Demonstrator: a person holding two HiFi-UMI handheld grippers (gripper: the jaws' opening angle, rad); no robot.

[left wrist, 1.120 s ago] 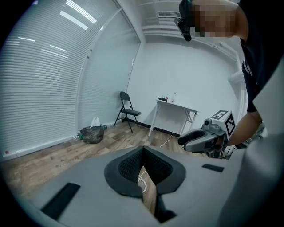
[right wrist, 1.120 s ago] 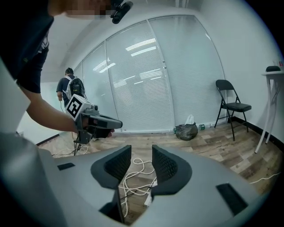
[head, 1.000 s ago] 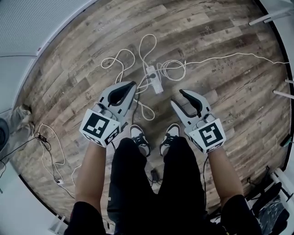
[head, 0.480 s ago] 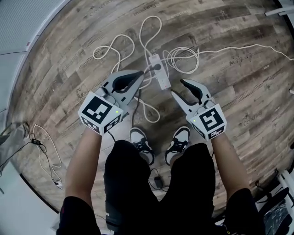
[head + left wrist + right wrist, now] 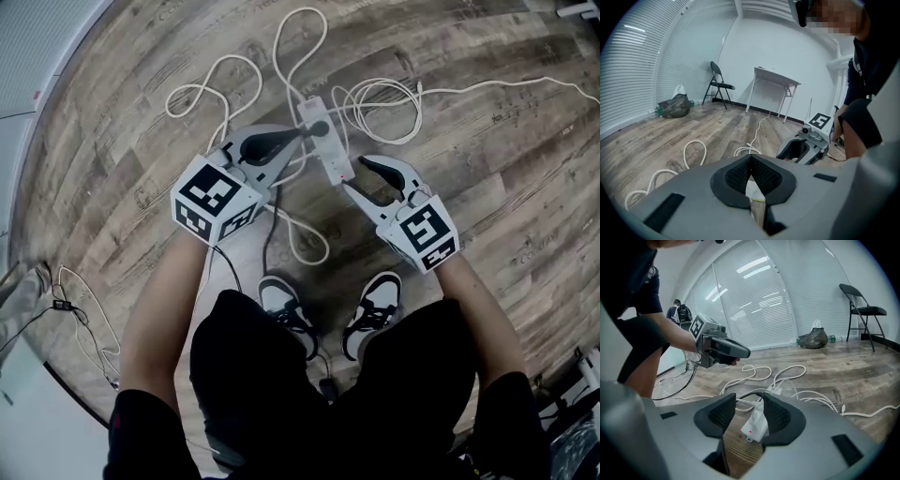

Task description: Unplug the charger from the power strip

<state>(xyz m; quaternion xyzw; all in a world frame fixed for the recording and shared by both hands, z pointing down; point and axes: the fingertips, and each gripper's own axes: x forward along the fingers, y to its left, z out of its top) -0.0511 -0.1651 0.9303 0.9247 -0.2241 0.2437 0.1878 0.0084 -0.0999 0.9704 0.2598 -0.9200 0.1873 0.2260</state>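
Observation:
A white power strip (image 5: 330,148) lies on the wooden floor with a dark charger plug (image 5: 318,127) in its far end. My left gripper (image 5: 302,139) is shut with nothing in it, its tips right beside the plug. In the left gripper view only a sliver of the power strip (image 5: 753,192) shows below the left gripper (image 5: 751,159). My right gripper (image 5: 352,175) hovers at the strip's near end, jaws opening and empty. In the right gripper view the power strip (image 5: 754,427), with a red light, lies beyond the right gripper (image 5: 749,412).
White cables (image 5: 375,98) loop over the floor around the strip. The person's shoes (image 5: 375,305) stand just behind the grippers. More thin cables (image 5: 80,300) lie at the left. A folding chair (image 5: 718,83), a white table (image 5: 776,82) and a bag (image 5: 674,106) stand by the far wall.
Both grippers have come down and forward to the power strip. The left one's tips now sit beside the plug and the right one's by the strip's near end.

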